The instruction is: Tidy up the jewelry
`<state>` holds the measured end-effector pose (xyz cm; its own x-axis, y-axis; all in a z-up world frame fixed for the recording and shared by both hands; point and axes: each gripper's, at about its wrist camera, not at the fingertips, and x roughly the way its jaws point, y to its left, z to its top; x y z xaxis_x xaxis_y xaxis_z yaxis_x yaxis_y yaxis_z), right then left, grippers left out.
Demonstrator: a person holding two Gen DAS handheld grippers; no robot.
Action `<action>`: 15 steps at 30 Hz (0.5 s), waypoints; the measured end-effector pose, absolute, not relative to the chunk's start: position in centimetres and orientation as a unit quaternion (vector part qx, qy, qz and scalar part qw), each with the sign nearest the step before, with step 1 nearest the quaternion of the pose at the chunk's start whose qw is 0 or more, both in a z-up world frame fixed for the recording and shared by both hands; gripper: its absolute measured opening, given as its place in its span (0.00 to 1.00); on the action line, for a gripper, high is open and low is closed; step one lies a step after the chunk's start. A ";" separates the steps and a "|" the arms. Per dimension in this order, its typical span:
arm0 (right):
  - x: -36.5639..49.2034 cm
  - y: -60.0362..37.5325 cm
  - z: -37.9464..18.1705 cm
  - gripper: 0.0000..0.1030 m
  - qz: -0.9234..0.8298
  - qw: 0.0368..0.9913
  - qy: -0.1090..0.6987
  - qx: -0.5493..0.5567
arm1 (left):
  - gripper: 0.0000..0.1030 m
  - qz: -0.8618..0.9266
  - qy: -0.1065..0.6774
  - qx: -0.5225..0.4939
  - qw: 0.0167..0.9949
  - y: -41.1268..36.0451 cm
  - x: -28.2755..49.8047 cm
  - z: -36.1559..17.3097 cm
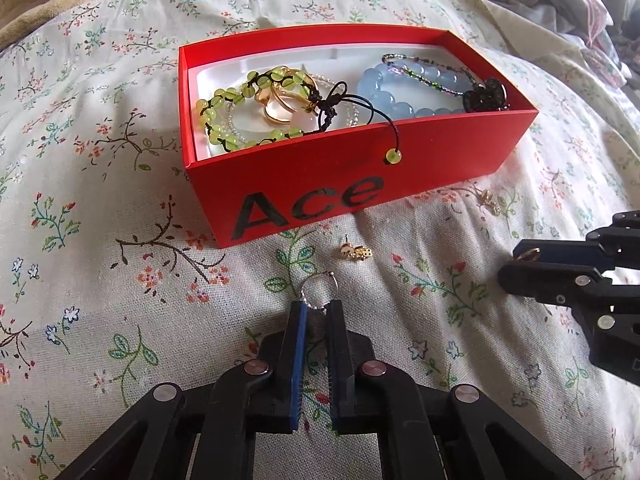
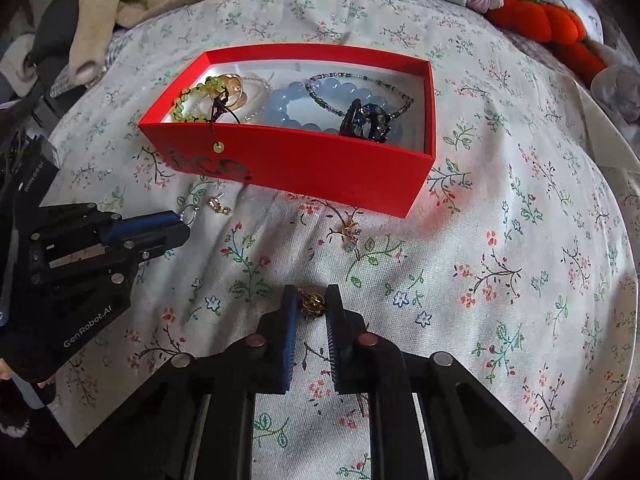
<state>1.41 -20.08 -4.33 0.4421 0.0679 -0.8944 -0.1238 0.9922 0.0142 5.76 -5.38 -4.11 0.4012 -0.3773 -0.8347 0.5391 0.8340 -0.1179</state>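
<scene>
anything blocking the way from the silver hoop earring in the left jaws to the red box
Nothing visible does. Only a small gold stud earring lies on the floral bedsheet between the silver hoop earring and the open red cardboard box.

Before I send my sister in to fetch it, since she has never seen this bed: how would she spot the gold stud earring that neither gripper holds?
Find the red box printed "Ace" on the floral bedspread. Just in front of its lettered side lies the gold stud earring, loose on the cloth. Unlike the silver hoop nearby, pinched in the left gripper, it is gold, lumpy and untouched.
</scene>
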 end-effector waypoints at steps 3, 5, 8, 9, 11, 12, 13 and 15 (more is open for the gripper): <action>1.5 -20.5 -4.2 0.14 0.054 0.849 0.526 -0.016 | 0.00 -0.273 0.473 0.084 0.833 -5.3 5.7 -4.1; 1.3 -20.8 -4.1 0.14 0.052 0.849 0.526 -0.012 | 0.00 -0.272 0.473 0.083 0.834 -5.3 5.7 -3.9; 1.1 -21.4 -3.6 0.14 0.052 0.850 0.525 -0.001 | 0.00 -0.271 0.472 0.082 0.835 -5.2 5.5 -3.7; 1.1 -21.6 -3.4 0.14 0.052 0.850 0.525 0.003 | 0.00 -0.271 0.470 0.083 0.836 -5.2 5.4 -3.6; 0.9 -22.0 -3.0 0.14 0.053 0.850 0.524 0.010 | 0.00 -0.272 0.469 0.082 0.836 -5.0 5.2 -3.4; 0.8 -22.1 -2.7 0.14 0.053 0.850 0.524 0.012 | 0.00 -0.273 0.469 0.081 0.836 -5.0 5.2 -3.3; 0.8 -22.3 -2.6 0.14 0.053 0.850 0.524 0.014 | 0.00 -0.273 0.468 0.081 0.836 -4.9 5.1 -3.2; 0.7 -22.5 -2.3 0.14 0.053 0.849 0.525 0.018 | 0.00 -0.274 0.466 0.082 0.837 -4.8 4.8 -3.0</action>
